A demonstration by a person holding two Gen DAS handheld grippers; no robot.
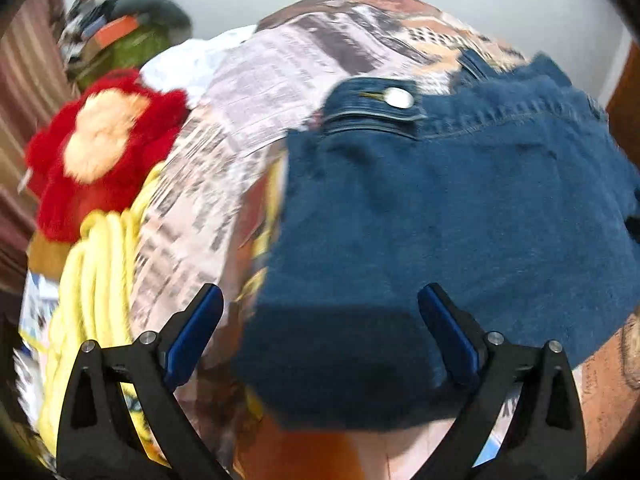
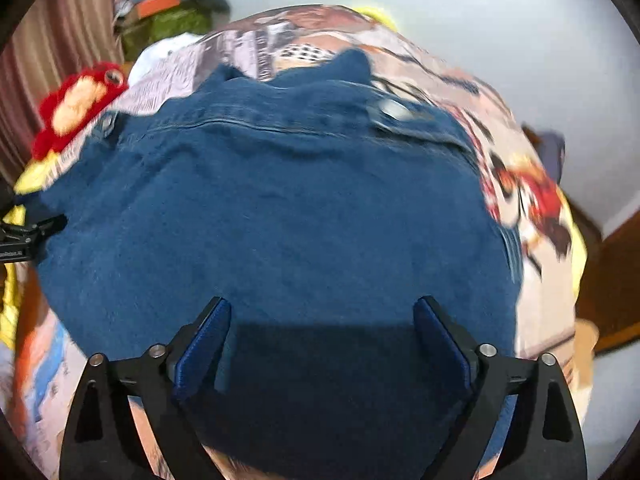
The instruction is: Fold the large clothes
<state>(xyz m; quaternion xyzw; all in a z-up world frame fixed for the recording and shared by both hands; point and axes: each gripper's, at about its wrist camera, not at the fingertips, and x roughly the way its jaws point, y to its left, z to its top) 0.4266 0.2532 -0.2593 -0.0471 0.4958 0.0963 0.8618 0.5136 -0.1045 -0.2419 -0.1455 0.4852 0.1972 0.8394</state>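
Observation:
A blue denim garment (image 1: 460,208) with a metal button (image 1: 398,98) at its waistband lies flat on a printed bed cover (image 1: 248,92). In the right wrist view the denim garment (image 2: 280,208) fills the middle, its button (image 2: 394,110) at the far right. My left gripper (image 1: 320,320) is open over the garment's near left edge, holding nothing. My right gripper (image 2: 322,328) is open over the garment's near edge, holding nothing. The left gripper's black body (image 2: 24,236) shows at the left edge of the right wrist view.
A red and cream plush toy (image 1: 104,148) and a yellow cloth (image 1: 96,280) lie at the left of the bed. A pile of clothes (image 1: 124,36) sits at the far left. A striped curtain (image 1: 24,80) hangs at left. Wooden furniture (image 2: 616,280) stands at right.

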